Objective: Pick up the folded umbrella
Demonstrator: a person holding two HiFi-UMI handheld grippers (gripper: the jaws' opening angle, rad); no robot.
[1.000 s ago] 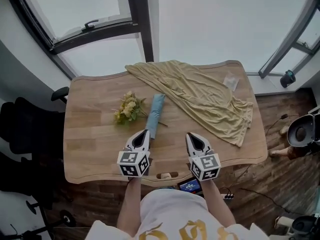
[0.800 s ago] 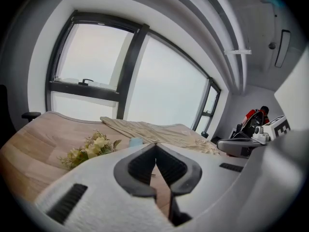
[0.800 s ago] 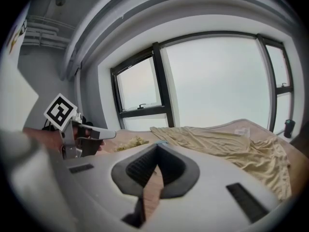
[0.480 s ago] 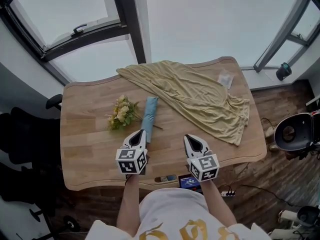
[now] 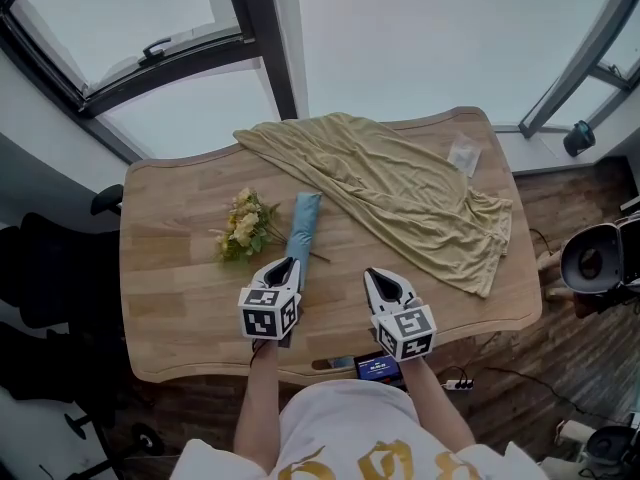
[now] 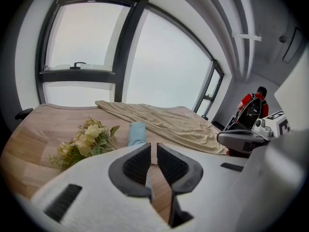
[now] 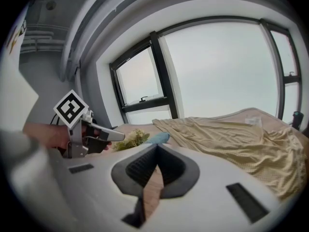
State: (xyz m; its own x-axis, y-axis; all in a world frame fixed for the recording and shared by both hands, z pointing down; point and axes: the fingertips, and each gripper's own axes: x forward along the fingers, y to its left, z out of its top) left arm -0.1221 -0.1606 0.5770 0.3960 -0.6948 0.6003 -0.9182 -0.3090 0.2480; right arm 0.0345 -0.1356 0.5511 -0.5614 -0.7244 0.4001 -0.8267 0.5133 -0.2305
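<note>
The folded umbrella [image 5: 302, 224], light blue, lies lengthwise on the wooden table [image 5: 170, 298], between a bunch of yellow flowers [image 5: 243, 226] and a beige cloth [image 5: 400, 183]. My left gripper [image 5: 288, 265] hovers at the umbrella's near end, shut and holding nothing. My right gripper [image 5: 376, 275] hangs to its right over bare wood, also shut and empty. In the left gripper view the umbrella [image 6: 137, 132] lies just beyond the jaws, with the flowers [image 6: 87, 141] to its left. The right gripper view shows the umbrella [image 7: 158, 138] ahead and the left gripper [image 7: 89, 137] at the left.
A small clear packet [image 5: 463, 155] rests on the cloth near the far right corner. A black chair [image 5: 50, 268] stands left of the table and a round appliance [image 5: 592, 258] on the floor to the right. Windows run behind the far edge.
Both grippers have sunk a little toward the table near its front edge. Their jaws have stayed shut, and the umbrella has not moved.
</note>
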